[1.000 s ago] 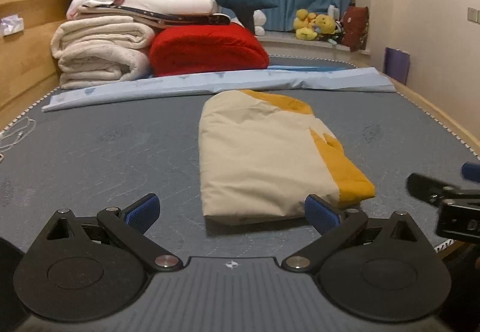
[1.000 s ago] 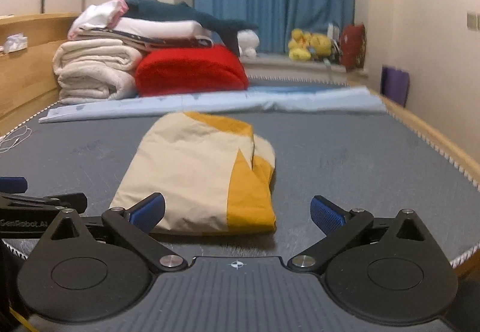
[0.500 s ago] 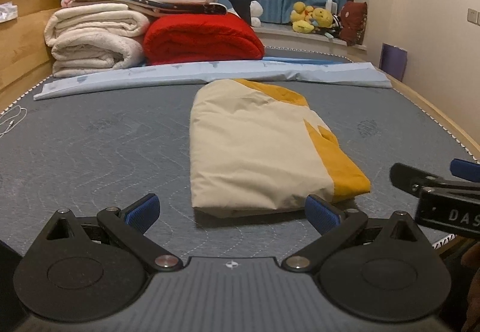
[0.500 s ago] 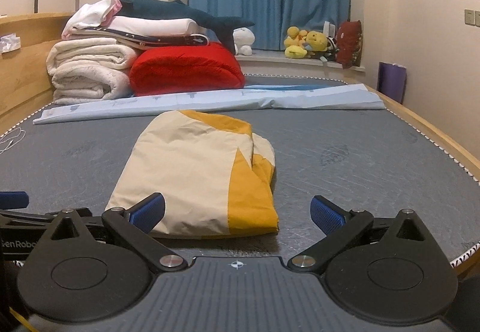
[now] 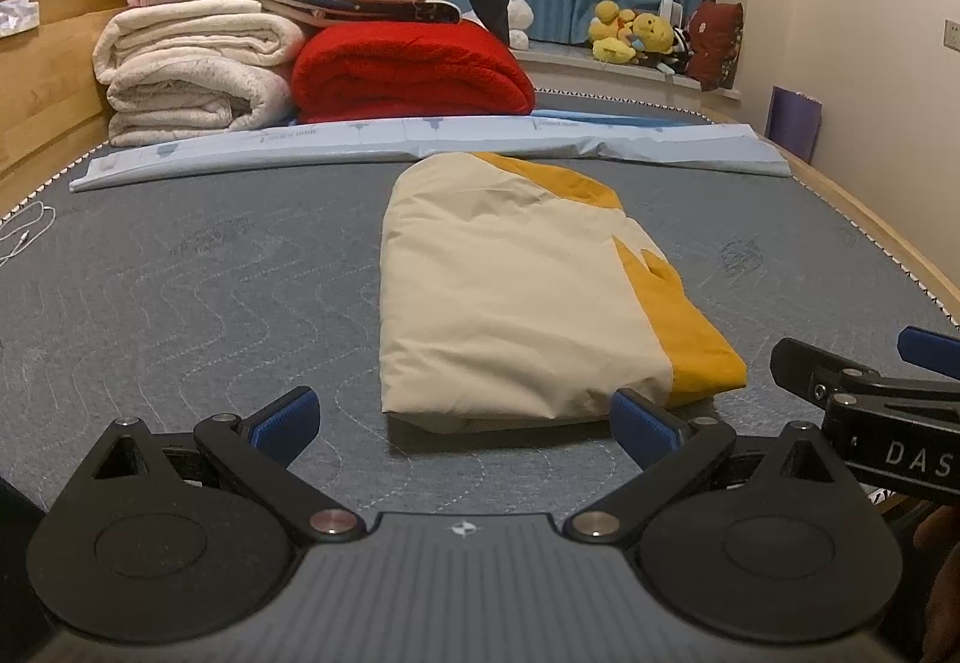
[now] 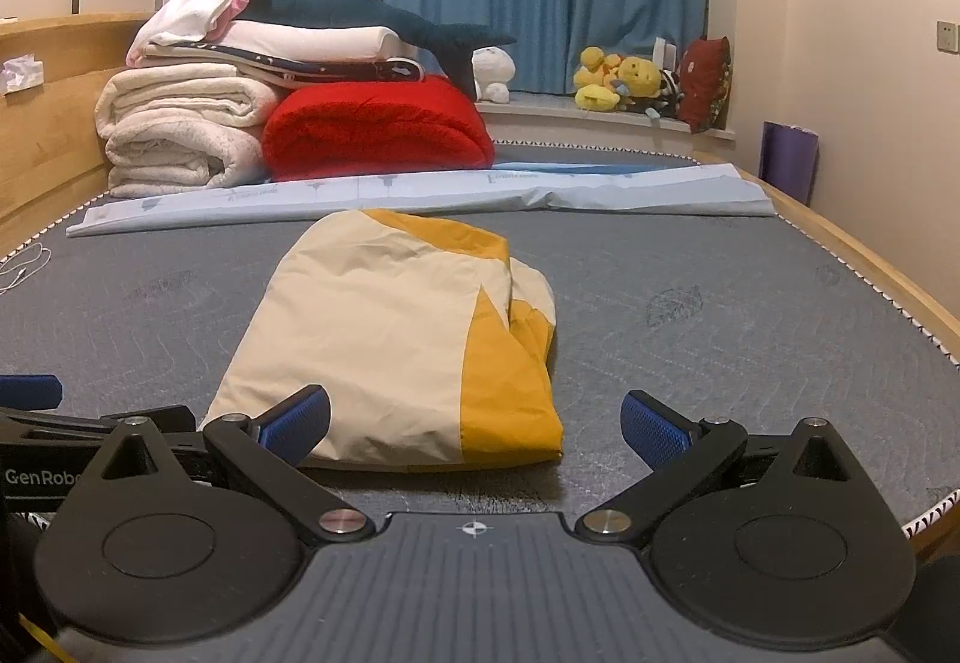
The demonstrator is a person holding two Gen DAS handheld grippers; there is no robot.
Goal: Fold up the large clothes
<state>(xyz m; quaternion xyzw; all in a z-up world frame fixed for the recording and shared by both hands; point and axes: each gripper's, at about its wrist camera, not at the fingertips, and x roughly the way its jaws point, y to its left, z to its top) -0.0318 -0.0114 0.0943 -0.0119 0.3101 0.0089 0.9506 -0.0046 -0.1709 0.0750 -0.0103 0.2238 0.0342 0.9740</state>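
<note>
Both tongs, left [image 5: 465, 420] and right [image 6: 477, 420], crept nearer the folded garment [image 5: 510, 291], gaping wide, empty.

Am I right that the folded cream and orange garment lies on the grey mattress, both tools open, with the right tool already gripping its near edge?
Not quite. The right tool grips nothing: the right wrist view shows it open and short of the garment. The rest holds: the garment lies folded on the mattress, and the left tool is open too.
</note>
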